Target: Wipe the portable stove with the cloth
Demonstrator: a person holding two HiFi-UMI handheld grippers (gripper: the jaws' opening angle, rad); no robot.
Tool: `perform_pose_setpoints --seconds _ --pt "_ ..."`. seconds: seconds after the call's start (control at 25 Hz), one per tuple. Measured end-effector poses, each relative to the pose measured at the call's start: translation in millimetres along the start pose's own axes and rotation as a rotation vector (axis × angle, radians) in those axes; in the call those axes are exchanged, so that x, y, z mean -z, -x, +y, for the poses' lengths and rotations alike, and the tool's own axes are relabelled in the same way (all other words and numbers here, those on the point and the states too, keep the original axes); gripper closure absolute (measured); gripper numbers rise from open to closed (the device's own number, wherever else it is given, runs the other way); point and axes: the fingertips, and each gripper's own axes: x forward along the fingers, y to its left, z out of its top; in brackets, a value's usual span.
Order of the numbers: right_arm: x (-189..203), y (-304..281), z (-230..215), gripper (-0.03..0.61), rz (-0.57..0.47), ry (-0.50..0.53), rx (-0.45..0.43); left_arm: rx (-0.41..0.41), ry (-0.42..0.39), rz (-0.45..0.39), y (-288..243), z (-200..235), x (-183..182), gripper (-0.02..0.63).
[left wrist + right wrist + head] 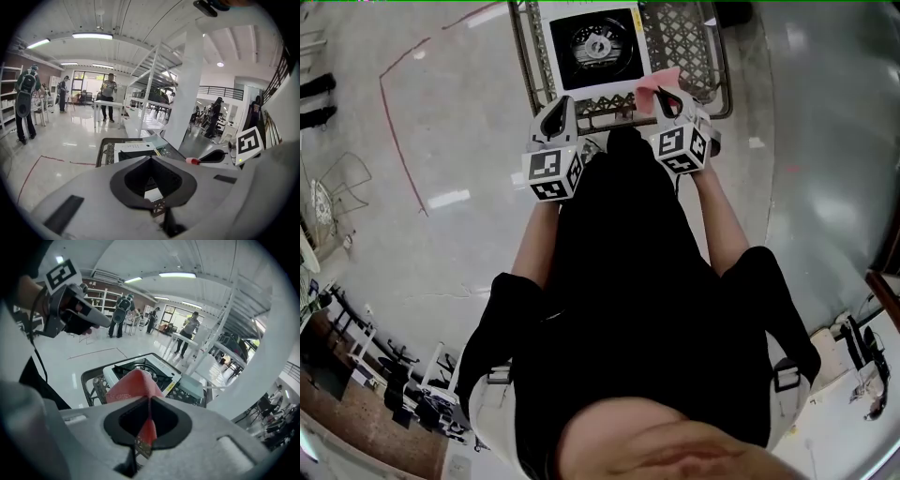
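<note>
The cloth (133, 385) is red, thin and limp. It should weigh almost nothing, fold under any pressure and slip only if held loosely, so a firm pinch on a bunched fold suits it best. The right gripper (149, 399) has exactly that hold: its jaws are closed on a fold, and the loose bulk stands up past the tips.

The left gripper (151, 158) has its jaws together with nothing between them.

The portable stove (595, 47) is stiff and flat-topped and probably light enough to slide under a hard wipe. It sits on a wire mesh table (684, 37), ahead of and below both grippers. In the head view the cloth hangs near the stove's near right corner. Whether it touches the stove is hard to say from here.
</note>
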Motion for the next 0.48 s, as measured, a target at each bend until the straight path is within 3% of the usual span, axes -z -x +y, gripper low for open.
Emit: perform_pose_setpoints --seconds 0.28,0.48 --pt "16.4 -46.3 -20.6 0.560 0.038 -0.096 -0.131 -0.073 0.068 0.073 -42.8 13.2 0.3 0.615" --pt "30.5 -72.6 -26.1 0.558 0.075 0.000 -0.199 -0.125 0.056 0.073 -61.6 14.7 -12.9 0.615"
